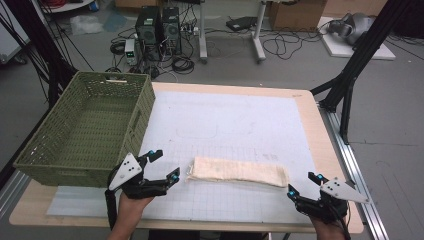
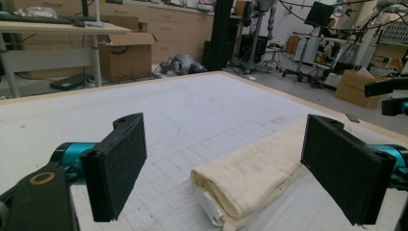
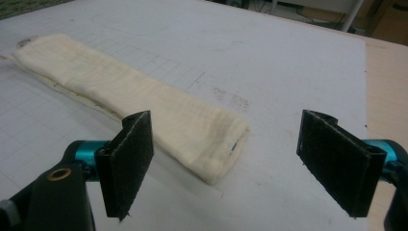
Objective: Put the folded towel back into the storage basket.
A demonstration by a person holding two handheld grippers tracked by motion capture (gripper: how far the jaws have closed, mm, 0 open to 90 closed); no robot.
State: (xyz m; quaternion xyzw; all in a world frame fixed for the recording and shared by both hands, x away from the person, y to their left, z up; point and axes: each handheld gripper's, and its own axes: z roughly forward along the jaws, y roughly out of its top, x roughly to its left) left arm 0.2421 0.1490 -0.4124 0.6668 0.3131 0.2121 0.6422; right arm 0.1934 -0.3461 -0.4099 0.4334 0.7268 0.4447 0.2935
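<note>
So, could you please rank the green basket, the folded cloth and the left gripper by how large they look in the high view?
1. green basket, clearly the largest.
2. folded cloth.
3. left gripper, smallest, though it sits nearer the camera, so this last placing is less sure.

The folded cloth [image 1: 238, 171] is cream-coloured, folded into a long, narrow, flat strip of several layers. It lies flat on the white gridded surface [image 1: 235, 120], running left to right across the lower centre of the high view, its right end slightly lower.
</note>
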